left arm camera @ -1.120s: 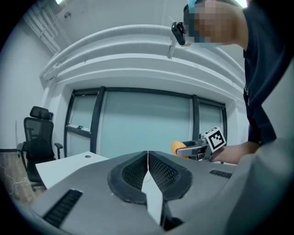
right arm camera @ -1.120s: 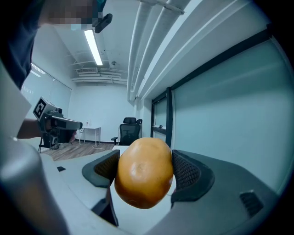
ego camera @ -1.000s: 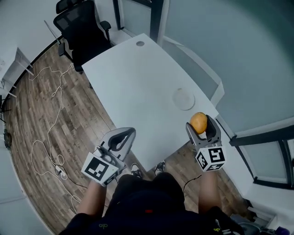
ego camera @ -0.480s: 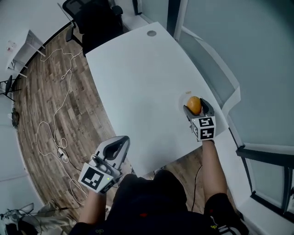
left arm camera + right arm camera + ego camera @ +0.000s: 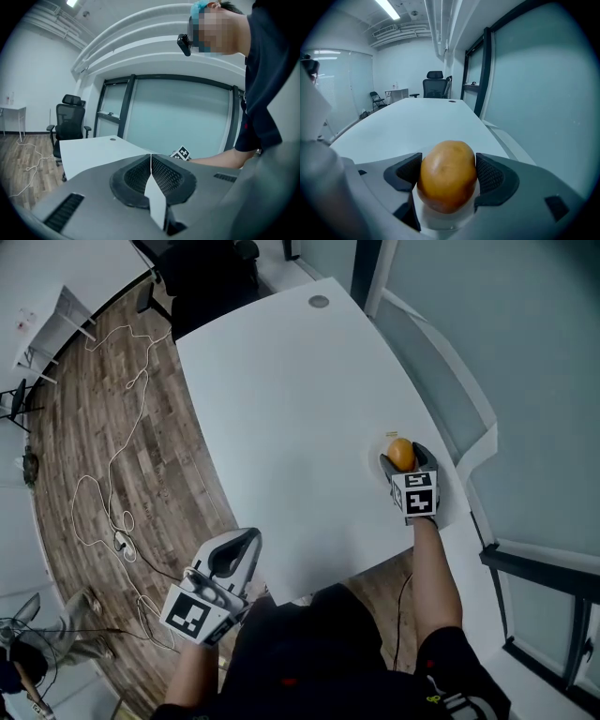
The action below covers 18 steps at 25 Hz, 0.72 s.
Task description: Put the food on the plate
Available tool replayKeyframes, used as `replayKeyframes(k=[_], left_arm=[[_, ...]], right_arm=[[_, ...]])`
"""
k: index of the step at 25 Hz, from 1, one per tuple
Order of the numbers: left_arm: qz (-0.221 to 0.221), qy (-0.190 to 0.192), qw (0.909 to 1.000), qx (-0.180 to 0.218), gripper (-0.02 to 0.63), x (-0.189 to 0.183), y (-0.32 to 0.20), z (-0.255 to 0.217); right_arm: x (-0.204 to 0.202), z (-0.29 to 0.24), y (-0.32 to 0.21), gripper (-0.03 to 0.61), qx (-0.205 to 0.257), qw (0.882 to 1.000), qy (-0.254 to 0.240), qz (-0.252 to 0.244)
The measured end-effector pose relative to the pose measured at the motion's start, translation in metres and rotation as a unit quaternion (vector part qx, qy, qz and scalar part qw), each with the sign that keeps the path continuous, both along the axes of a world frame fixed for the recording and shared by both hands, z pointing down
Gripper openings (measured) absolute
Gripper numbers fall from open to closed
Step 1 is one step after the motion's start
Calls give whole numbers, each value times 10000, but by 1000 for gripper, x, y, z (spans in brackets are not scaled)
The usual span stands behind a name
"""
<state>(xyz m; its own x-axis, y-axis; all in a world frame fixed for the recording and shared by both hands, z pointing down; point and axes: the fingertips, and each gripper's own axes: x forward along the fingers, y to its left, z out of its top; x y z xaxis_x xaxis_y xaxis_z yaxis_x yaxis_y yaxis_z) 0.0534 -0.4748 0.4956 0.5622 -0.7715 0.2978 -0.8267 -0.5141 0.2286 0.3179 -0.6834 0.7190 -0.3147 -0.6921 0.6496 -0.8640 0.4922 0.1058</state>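
Right tool (image 5: 401,457) clamps the rounded orange-brown food (image 5: 448,174) across its middle, low over what looks like the plate (image 5: 445,224) at the surface's (image 5: 281,409) right edge; probably firm, smooth, light, apt to roll; left tool (image 5: 244,544) closed, empty.

Orange-brown food (image 5: 447,173), white table (image 5: 281,409)

Grey right gripper (image 5: 401,458), black-white marker cube (image 5: 415,495), dark shirt (image 5: 309,667)
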Motion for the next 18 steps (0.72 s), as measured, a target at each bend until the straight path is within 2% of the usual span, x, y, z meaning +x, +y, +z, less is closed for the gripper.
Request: replayKeyframes(k=[3,6,11,14,18], left_arm=[[-67,-2,10000,20,23,-8,3,-4],[-62,-84,9999,6,23,-20,9,-6],[106,-230,9996,136,23,-22,24,-18],[286,-225,9990,248,23,-19,28,-30],[575,-145,9965,583,24,-17,34,-58]], right_arm=[[-3,-1,1,365,93,9999,61,-105],[-10,-13,5,365,384,9992,-19,-138],[-3,-78,22,367,1118,9932,-283,139],[-2,-138,47,365,1711,9820,-695,385],[-9,-223,100,364,2474,9600,-1200,523]])
